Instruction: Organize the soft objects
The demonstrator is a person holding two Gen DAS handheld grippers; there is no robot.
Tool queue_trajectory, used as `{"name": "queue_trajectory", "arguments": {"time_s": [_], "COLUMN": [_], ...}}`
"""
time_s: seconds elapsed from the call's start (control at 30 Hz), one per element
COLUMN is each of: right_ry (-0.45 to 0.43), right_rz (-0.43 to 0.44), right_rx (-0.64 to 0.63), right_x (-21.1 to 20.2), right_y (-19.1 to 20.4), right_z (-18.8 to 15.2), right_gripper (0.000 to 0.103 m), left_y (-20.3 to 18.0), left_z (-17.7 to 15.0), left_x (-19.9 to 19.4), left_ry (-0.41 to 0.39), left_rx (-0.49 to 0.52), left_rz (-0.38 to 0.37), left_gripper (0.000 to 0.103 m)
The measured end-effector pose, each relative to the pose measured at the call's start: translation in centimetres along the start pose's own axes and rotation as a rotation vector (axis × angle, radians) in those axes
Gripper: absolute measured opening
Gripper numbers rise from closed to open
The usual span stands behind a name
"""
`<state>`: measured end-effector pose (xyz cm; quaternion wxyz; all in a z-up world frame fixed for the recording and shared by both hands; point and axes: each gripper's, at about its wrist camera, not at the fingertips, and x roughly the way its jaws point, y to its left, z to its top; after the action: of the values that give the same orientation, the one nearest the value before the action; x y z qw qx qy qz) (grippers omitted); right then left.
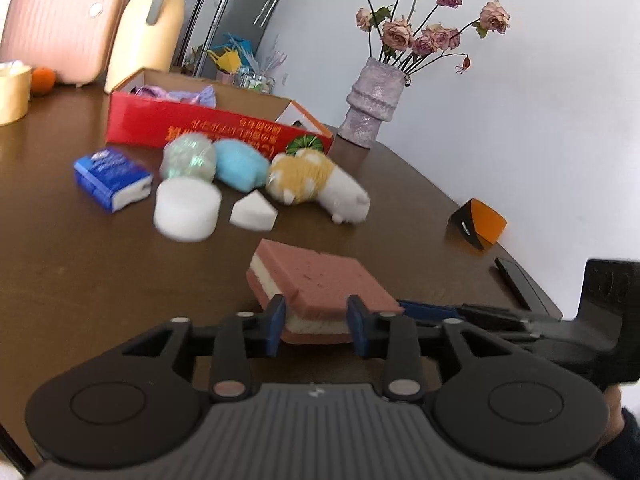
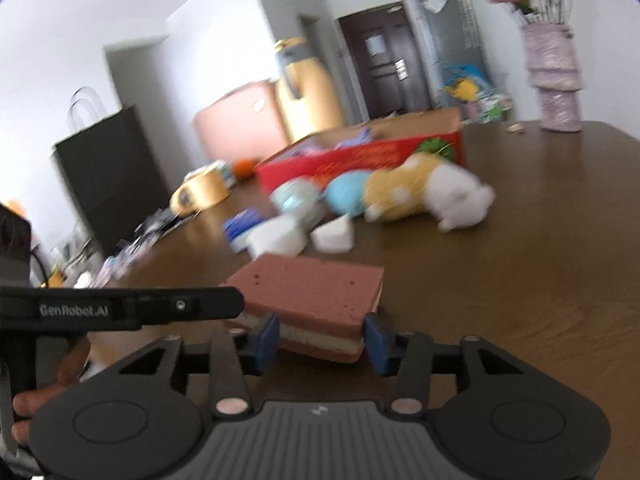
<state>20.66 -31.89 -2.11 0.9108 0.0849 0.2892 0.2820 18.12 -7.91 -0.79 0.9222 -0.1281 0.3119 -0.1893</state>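
A pink sponge point(image 1: 320, 276) with a cream middle layer lies near the front of the brown table point(image 1: 100, 280). My left gripper point(image 1: 317, 322) is shut on its near edge, a blue pad against each side. My right gripper point(image 2: 322, 338) is shut on another edge of the same sponge point(image 2: 308, 288). Each view shows the other gripper's arm reaching in from the side. Behind the sponge lie a white foam cylinder point(image 1: 186, 208), a white wedge point(image 1: 254, 214), a light blue fluffy ball point(image 1: 240, 164), a glittery ball point(image 1: 188, 156) and a yellow and white plush toy point(image 1: 312, 180).
An open red box point(image 1: 200, 128) with purple cloth inside stands behind the pile. A blue tissue pack point(image 1: 112, 178) lies at the left. A vase of dried roses point(image 1: 372, 100) stands at the back, with an orange and black box point(image 1: 480, 220) and a dark flat device point(image 1: 520, 284) by the right edge.
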Motion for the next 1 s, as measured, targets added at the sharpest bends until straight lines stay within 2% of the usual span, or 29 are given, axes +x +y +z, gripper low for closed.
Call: {"name": "queue_trajectory", "arguments": {"time_s": [0.1,0.17,0.3,0.37,0.43,0.47,0.7,0.77,0.83,0.93,1.0], "right_ry": [0.010,-0.010,-0.023,-0.015,0.001,0.007,0.037,0.020,-0.013,-0.071,-0.110], "right_rz": [0.043,0.037,0.012,0.014,0.018,0.018,0.038,0.034,0.037,0.034,0.025], "right_rx": [0.009,0.026,0.083,0.099,0.123,0.130,0.165,0.155,0.161,0.156,0.148], "right_x": [-0.6,-1.1,-0.8,0.2,0.9,1.1,2.2,1.8,1.5,2.2,3.7], "right_y": [0.3,0.5,-0.3,-0.5,-0.8,-1.0,-1.6,-1.4,-1.5,-2.3,-3.3], "right_z": [-0.2,0.0,0.6,0.6,0.6,0.5,0.6,1.2,2.5,6.4,10.3], "right_gripper": [0.047,0.047,0.045,0.039,0.036,0.034,0.028,0.027,0.027,0.027,0.026], "left_y": [0.4,0.9,1.2,1.2,1.5,1.7,1.9,2.0,2.1,2.3,3.2], "left_z": [-0.4,-0.2,0.4,0.2,0.0,0.0,1.0,2.5,5.5,11.9,17.2], "left_x": [-0.4,-0.7,0.0,0.6,1.3,1.5,1.8,1.9,2.5,5.1,8.2], "left_ry": [-0.006,-0.015,0.001,0.029,0.065,0.072,0.049,0.024,0.000,-0.039,-0.035], "left_rx": [0.013,-0.016,-0.050,-0.061,-0.085,-0.101,-0.118,-0.121,-0.114,-0.066,-0.082], "left_rz": [0.066,0.049,0.048,0.042,0.027,0.013,0.002,-0.019,-0.039,-0.044,-0.045], "left_gripper": [0.040,0.048,0.049,0.047,0.038,0.037,0.033,0.032,0.031,0.031,0.031]}}
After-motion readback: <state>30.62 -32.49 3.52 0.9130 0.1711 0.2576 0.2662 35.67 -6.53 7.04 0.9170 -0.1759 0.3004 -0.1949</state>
